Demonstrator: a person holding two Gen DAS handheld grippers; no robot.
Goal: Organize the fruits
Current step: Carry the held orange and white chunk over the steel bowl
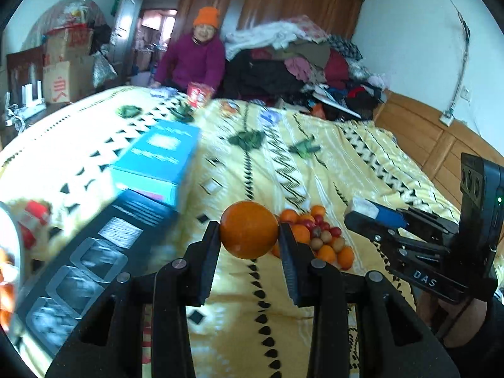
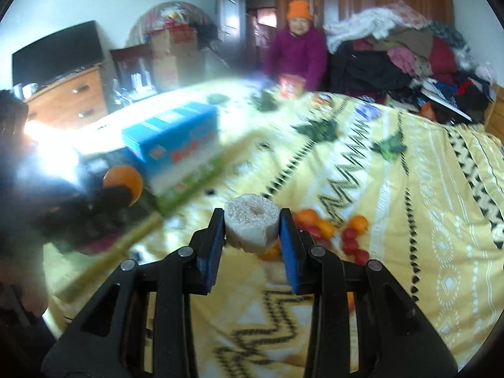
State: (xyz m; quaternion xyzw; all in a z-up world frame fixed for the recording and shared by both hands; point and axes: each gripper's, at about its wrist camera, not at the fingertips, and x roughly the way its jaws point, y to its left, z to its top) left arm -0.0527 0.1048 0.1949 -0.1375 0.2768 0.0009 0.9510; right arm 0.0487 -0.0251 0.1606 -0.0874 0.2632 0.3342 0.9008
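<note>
Here, smooth round orange (image 1: pixel 249 233), rough pale ring-shaped slice (image 2: pixel 252 224), both gripped.

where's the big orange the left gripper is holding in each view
Left wrist view: the big orange sits at centre, clamped between the left gripper fingers, above the bedspread.
Right wrist view: the same orange shows at the left edge, blurred, partly covered by a dark finger of the gripper holding it.
Shared landmark: the blue box lies on the bed beyond the orange in both views.
</note>
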